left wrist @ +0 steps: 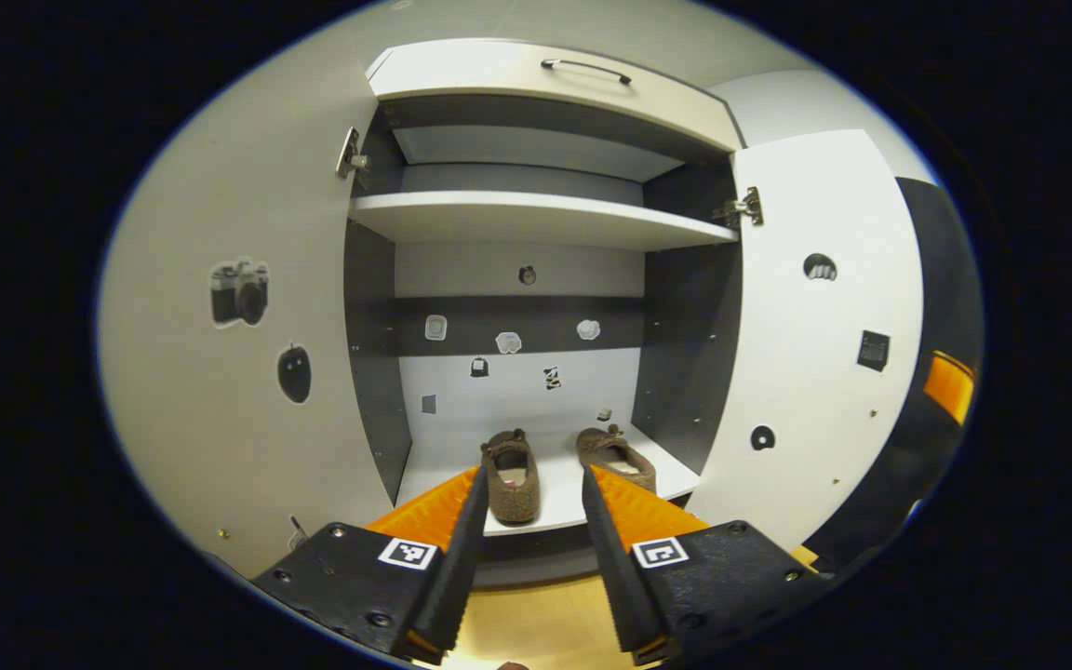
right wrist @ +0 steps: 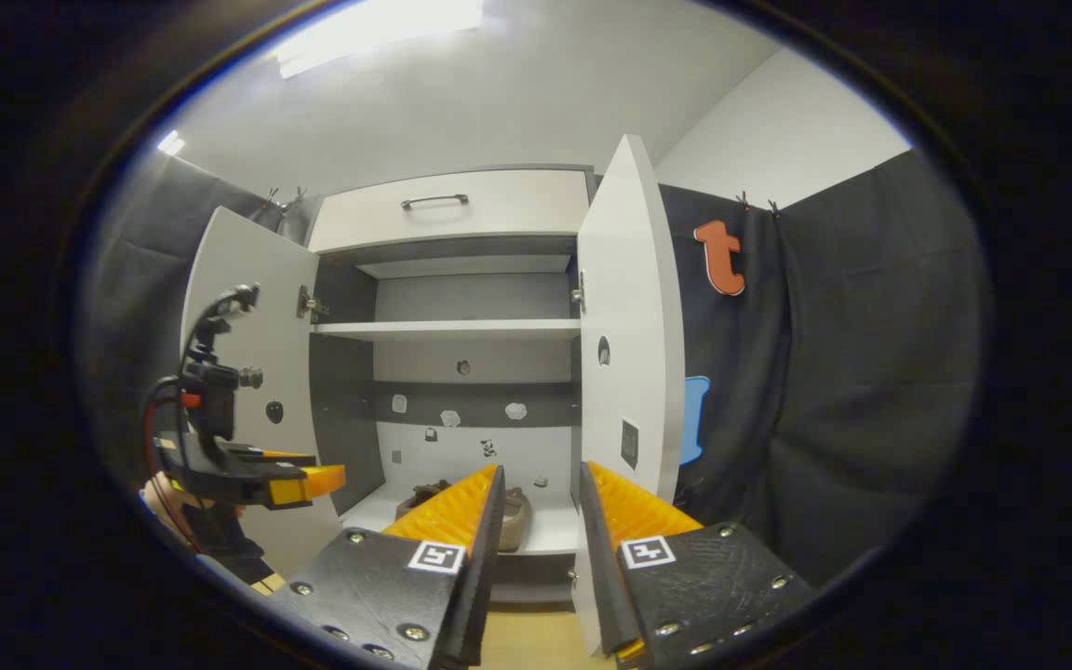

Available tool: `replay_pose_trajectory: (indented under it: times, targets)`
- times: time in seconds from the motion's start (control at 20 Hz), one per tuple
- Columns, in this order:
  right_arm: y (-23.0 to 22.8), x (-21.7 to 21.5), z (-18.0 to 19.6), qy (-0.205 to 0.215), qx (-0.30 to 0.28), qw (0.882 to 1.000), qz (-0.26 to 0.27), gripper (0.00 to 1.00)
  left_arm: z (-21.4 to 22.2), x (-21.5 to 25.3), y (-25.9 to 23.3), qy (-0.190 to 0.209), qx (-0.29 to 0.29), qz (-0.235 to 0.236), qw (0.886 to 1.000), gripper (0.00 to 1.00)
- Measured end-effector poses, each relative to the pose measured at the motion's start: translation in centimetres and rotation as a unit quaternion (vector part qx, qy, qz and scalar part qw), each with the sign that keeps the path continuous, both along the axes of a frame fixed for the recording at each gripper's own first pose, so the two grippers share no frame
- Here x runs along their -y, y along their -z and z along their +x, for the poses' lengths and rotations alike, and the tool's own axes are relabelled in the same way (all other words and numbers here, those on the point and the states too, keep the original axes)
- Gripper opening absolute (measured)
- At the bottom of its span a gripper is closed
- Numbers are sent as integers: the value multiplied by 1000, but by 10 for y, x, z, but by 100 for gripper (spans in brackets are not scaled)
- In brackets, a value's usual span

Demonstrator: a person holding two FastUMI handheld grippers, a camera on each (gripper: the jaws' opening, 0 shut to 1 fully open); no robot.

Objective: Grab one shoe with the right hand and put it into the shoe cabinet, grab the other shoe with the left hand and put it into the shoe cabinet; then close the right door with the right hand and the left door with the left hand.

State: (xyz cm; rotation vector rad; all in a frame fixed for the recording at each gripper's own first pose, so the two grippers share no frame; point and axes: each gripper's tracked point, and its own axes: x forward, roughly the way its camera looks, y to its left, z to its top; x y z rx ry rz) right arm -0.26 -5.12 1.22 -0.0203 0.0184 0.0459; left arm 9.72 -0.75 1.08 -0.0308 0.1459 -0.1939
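Left gripper (left wrist: 531, 484), jaws parted and empty, faces two shoes (left wrist: 510, 475) inside cabinet (left wrist: 536, 219).

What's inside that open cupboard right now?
In the shoe cabinet, two brown shoes, one beside the other, sit on the bottom shelf. The upper shelf looks bare from below; its top surface is hidden. Small stickers dot the back wall.

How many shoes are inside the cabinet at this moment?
2. Both sit side by side on the cabinet's bottom shelf: the left shoe nearer the front edge, the right shoe angled toward the right wall. None on the upper shelf.
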Motion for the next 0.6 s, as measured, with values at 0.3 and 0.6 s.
replay_pose_trajectory:
  times: [0.3,0.6]
  targets:
    - [-7,12,-5,11,10,1000,1,51,-42,-9,-23,-11,28,2,1000,90]
    - [-17,43,-5,42,24,999,3,90,-68,-12,-44,-16,52,-2,999,99]
